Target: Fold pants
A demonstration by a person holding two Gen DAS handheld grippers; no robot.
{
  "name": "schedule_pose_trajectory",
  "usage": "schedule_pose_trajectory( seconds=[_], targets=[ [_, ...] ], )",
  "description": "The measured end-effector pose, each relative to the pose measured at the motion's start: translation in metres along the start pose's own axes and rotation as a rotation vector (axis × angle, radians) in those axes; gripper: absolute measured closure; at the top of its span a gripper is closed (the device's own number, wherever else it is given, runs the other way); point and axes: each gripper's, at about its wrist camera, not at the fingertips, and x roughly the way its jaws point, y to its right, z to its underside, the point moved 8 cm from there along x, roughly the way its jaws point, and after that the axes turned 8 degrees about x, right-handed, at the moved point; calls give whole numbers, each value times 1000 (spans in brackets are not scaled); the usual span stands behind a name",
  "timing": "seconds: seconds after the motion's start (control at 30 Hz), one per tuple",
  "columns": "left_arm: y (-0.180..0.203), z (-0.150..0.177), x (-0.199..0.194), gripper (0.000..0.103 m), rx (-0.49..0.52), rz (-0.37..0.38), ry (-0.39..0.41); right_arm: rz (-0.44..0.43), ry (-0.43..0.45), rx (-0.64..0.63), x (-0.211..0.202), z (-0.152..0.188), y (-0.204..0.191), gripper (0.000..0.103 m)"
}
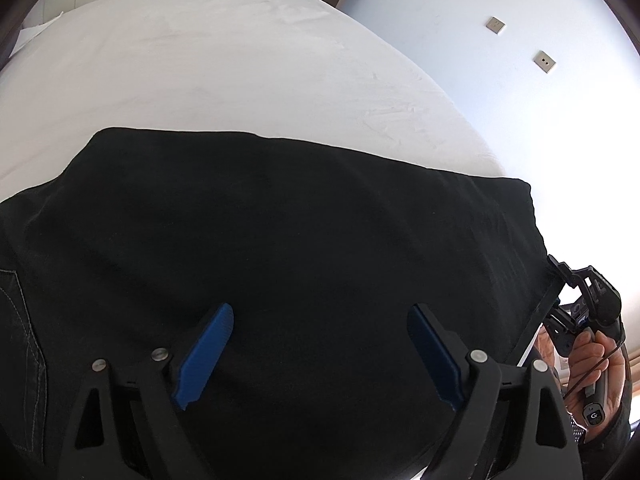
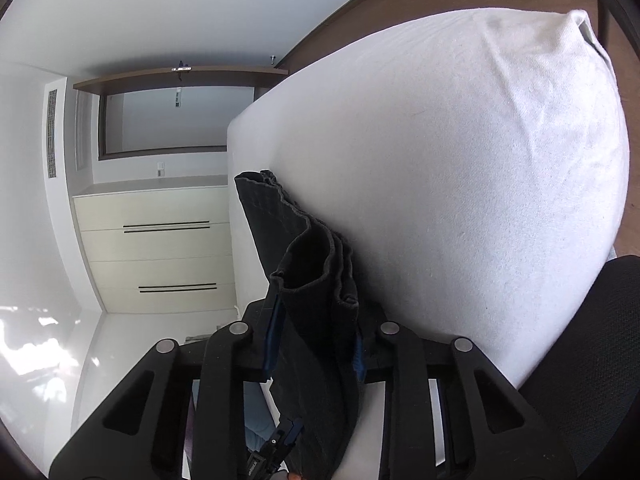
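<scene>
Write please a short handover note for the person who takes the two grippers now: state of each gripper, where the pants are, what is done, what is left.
Left gripper: open, fingers hovering over the middle of the black pants, gripping nothing.
Right gripper: shut on the bunched hem end of the pants at the edge of the bed.
Pants: lying flat along the near edge of the white bed, legs seemingly stacked in one strip; pocket stitching at the left end.
Done: pants laid out, probably folded lengthwise once.
Left: likely carry the held end over to the other end, then smooth.

Pants [image 1: 280,240] on bed [image 1: 240,60]
</scene>
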Motion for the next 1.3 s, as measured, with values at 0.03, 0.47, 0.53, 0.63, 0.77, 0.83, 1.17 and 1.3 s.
schedule_pose_trajectory(
  seconds=[0.03, 0.47, 0.53, 0.63, 0.77, 0.83, 1.17, 1.3],
  targets=[
    [0, 0, 0, 14, -1, -2, 0, 7, 2, -1, 0, -1, 3, 88],
    [0, -3, -3, 14, -32, 23, 15, 156, 60, -153, 6, -7, -9, 95],
    [-1, -3, -4, 14, -41, 36, 23, 186, 72, -209, 7, -6, -19, 95],
    [-4, -3, -6, 14, -61, 59, 35, 234, 92, -306, 9, -2, -37, 95],
    [-6, -4, -9, 14, -80, 83, 44, 313, 101, -491, 18, 16, -66, 95],
    [-7, -5, -12, 14, -96, 99, 51, 362, 88, -667, 31, 43, -87, 95],
    [-1, -17, -25, 13, -204, 263, 67, 555, -134, -1403, 99, 202, -70, 95],
    [7, -25, -20, 13, -236, 315, 51, 582, -131, -1464, 93, 211, -62, 95]
  ],
)
